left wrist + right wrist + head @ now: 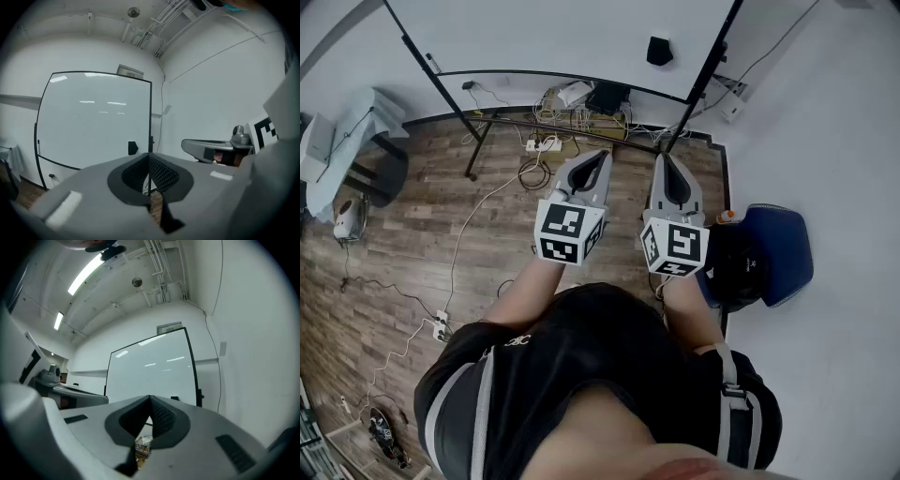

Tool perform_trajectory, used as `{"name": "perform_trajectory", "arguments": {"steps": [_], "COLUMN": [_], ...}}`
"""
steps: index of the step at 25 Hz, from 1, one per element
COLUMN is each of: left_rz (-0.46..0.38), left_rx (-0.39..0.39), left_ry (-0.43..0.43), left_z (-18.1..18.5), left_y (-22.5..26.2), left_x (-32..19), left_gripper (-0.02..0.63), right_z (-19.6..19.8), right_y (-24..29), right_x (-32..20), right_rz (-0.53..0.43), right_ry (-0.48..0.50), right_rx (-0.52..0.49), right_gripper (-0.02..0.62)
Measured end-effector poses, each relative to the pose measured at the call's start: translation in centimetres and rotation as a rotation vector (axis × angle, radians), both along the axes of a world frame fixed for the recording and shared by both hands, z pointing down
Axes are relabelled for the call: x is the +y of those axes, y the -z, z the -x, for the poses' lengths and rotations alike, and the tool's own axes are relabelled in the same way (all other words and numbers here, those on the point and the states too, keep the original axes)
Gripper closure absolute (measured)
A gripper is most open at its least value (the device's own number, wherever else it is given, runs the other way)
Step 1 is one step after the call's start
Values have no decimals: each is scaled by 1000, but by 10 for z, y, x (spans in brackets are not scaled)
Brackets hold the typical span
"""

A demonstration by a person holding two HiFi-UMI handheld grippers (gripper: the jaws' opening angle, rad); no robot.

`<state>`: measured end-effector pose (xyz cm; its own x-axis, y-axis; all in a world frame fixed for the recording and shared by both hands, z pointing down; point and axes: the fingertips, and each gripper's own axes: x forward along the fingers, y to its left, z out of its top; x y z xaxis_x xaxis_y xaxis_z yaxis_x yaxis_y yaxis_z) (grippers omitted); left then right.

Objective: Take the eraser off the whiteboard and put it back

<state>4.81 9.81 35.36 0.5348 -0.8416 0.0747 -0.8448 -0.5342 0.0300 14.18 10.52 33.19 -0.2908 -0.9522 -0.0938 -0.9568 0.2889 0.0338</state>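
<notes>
The whiteboard stands ahead on a black frame. A small black eraser sticks to its surface near the right post. The eraser also shows in the left gripper view just left of the jaw tips, and the eraser peeks over the right jaw in the right gripper view. My left gripper and right gripper are held side by side, level, pointing at the board and well short of it. Both are shut with nothing between the jaws.
Cables, a power strip and a box of clutter lie on the wooden floor under the board. A blue chair stands at the right by the white wall. A pale chair is at the left.
</notes>
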Motion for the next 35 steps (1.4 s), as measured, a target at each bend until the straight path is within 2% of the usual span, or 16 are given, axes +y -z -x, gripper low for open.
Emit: {"name": "perform_trajectory", "arguments": {"steps": [9, 16, 28, 35], "left_rz": [5, 6, 31, 32], "left_rx": [1, 13, 43, 54], "left_ry": [-11, -31, -67, -72], "left_z": [14, 25, 74, 89], "left_y": [-1, -2, -24, -26], "left_x": [10, 12, 12, -6], "left_gripper": [598, 598, 598, 598], "right_z": [22, 31, 83, 86], "right_y": [-1, -2, -12, -13], "right_x": [10, 10, 10, -13], "right_rz": [18, 22, 19, 6], "right_ry": [15, -21, -60, -97], "right_rx": [-17, -3, 32, 27], "right_gripper": [591, 591, 591, 591]}}
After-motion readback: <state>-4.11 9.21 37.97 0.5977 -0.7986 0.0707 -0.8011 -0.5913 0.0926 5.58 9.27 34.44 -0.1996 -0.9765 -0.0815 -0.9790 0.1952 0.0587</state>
